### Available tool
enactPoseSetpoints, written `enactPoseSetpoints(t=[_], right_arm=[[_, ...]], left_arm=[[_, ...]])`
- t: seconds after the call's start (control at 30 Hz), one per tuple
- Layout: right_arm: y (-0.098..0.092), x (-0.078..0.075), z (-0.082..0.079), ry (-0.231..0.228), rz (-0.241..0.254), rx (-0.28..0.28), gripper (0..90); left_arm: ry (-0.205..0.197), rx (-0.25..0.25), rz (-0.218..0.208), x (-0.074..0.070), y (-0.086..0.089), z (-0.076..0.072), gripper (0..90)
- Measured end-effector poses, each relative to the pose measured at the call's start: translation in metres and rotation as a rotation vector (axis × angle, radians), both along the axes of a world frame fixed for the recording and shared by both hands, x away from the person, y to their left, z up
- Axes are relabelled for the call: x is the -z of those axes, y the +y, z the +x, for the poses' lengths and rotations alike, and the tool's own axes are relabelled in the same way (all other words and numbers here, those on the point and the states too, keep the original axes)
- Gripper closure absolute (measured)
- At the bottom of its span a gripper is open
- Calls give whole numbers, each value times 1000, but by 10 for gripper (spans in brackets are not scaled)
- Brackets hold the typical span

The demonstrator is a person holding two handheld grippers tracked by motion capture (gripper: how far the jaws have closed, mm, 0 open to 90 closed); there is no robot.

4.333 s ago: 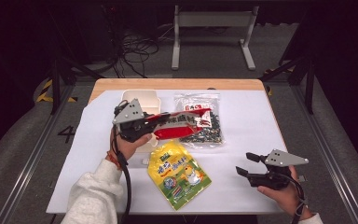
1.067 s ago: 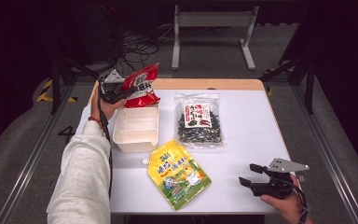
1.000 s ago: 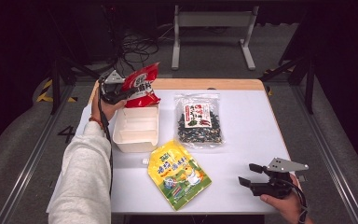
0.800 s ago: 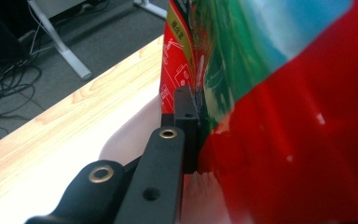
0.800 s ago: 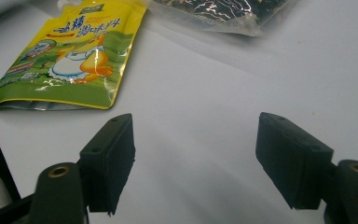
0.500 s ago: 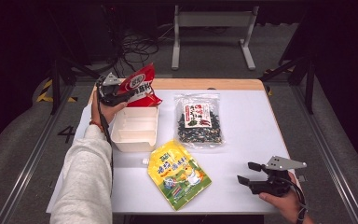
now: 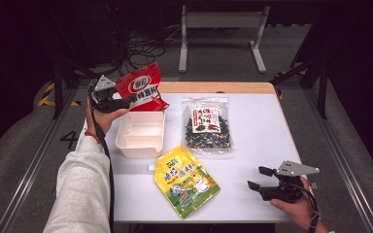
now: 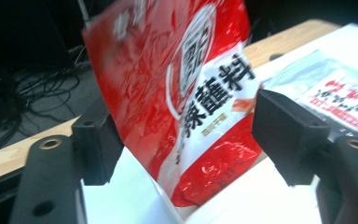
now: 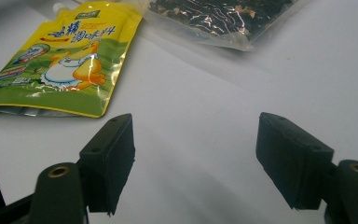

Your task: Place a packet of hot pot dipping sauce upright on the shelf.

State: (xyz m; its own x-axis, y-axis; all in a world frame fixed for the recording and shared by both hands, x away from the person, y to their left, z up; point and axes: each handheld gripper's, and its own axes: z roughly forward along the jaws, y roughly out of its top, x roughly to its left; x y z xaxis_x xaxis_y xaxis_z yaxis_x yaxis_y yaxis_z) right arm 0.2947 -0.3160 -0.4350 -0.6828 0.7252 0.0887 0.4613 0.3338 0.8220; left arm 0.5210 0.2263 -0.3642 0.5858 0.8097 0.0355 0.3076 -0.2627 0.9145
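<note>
A yellow-green spouted pouch (image 7: 186, 180) is laid flat near the front edge of the white table (image 7: 262, 131). A clear packet of dark dried goods (image 7: 207, 124) is laid flat farther back, right of the tray. Cables (image 7: 141, 46) and a grey metal stand (image 7: 222, 29) are seen on the floor beyond.

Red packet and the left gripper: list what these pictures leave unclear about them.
- Red packet, left gripper view: top edge cut off by the frame, print blurred.
- Left gripper, high view: its jaws have just been opening; the packet stands between them, but contact with the pads is too small to tell.
- White tray, high view: far rim hidden behind the packet.
- Right gripper: open on nothing.
</note>
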Motion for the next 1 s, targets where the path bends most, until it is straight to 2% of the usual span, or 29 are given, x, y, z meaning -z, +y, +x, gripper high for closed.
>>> enactPoseSetpoints(t=[0.1,0.2,0.43,0.53,0.6,0.63,0.67,0.7,1.0], right_arm=[[0,-1,1,-4,2,2,281],[0,-3,3,-12,5,2,282],[2,-8,9,-36,-2,5,289],[2,-11,12,-43,-3,10,291],[2,-12,15,-47,-2,15,292],[1,-12,16,-49,-1,17,293],[1,-12,16,-49,-1,17,293],[1,-14,19,-52,-2,20,294],[-4,-19,42,-62,-2,49,321]], left_arm=[[0,10,6,-1,0,-6,250],[-6,23,-5,0,4,-20,240],[-8,23,7,5,12,-42,215],[4,28,17,7,16,-50,198],[4,28,4,7,19,-55,190],[-2,30,24,8,18,-61,190],[-2,30,24,8,18,-61,190],[-8,36,36,8,18,-65,190],[-42,114,15,11,10,-114,180]])
